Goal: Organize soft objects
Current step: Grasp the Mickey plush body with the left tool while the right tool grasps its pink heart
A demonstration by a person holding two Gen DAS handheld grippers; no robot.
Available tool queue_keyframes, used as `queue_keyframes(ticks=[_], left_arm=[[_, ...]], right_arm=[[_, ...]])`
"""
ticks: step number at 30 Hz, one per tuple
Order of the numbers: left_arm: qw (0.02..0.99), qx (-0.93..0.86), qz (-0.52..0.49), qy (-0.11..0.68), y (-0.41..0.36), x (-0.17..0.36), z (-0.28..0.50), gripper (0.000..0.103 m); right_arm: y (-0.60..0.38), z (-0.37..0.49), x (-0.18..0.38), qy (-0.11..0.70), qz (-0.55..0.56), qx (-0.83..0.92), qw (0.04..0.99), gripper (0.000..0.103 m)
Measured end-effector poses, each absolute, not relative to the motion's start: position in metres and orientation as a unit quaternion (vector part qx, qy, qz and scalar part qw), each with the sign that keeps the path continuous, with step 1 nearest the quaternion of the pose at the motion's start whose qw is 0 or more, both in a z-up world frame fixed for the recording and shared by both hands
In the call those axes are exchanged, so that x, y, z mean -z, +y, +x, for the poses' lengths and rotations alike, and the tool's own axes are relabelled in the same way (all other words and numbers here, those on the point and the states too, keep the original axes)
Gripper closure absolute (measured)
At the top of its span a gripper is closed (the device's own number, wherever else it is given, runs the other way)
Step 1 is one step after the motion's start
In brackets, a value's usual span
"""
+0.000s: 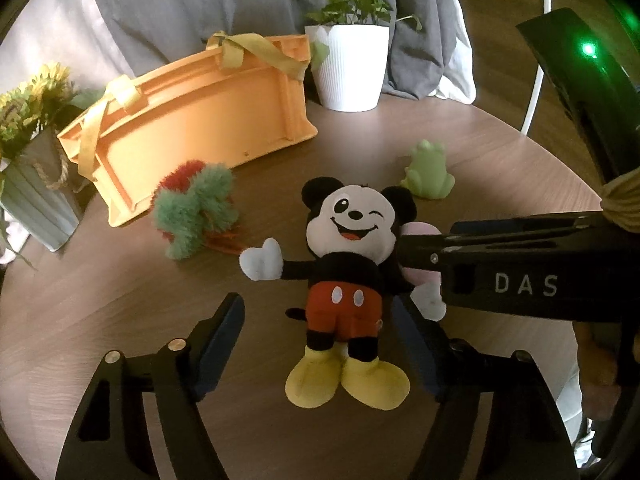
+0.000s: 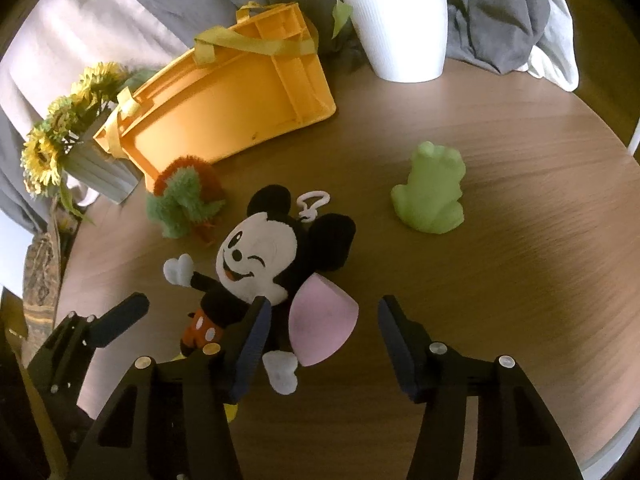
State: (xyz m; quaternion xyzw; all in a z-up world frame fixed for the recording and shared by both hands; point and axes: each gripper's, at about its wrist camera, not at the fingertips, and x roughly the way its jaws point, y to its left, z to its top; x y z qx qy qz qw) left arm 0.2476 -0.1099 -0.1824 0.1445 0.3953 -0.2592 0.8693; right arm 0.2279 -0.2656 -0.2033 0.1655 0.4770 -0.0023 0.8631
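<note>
A Mickey Mouse plush [image 1: 344, 276] lies face up on the round wooden table [image 1: 120, 300], between the fingers of my open left gripper [image 1: 320, 344]. In the right wrist view the plush [image 2: 256, 256] lies left of centre, and a pink soft wedge [image 2: 322, 326] sits between the fingers of my open right gripper [image 2: 324, 344]. The pink wedge [image 1: 420, 232] shows partly behind the right gripper [image 1: 404, 254]. A fuzzy green and red toy [image 1: 196, 208] [image 2: 184, 196] and a green frog toy [image 1: 428, 172] [image 2: 434, 194] lie on the table. An orange basket [image 1: 192, 128] [image 2: 228, 100] stands tipped at the back.
A white potted plant [image 1: 352, 60] [image 2: 400, 20] stands at the back right. A sunflower pot [image 1: 32, 168] [image 2: 80, 140] stands at the left edge. Grey cloth [image 1: 180, 0] hangs behind the table.
</note>
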Motion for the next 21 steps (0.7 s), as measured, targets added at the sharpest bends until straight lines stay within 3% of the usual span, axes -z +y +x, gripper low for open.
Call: queue_keyframes(ticks=[8,18,21], left_arm=[[0.861,0.267,0.133,0.413,-0.114,0.195,0.252,0.037],[0.852,0.285,0.103,0.427,-0.116,0.201,0.254,0.059],[0.852,0.286,0.100,0.428,-0.116,0.202,0.254,0.060]], right_arm=[[-0.266,0.233,0.212,0.489,0.168,-0.004,0.856,0.048],[-0.267,0.235,0.220,0.503,0.172,-0.012,0.847,0.061],[-0.266,0.234,0.220,0.502,0.175,-0.016,0.847,0.063]])
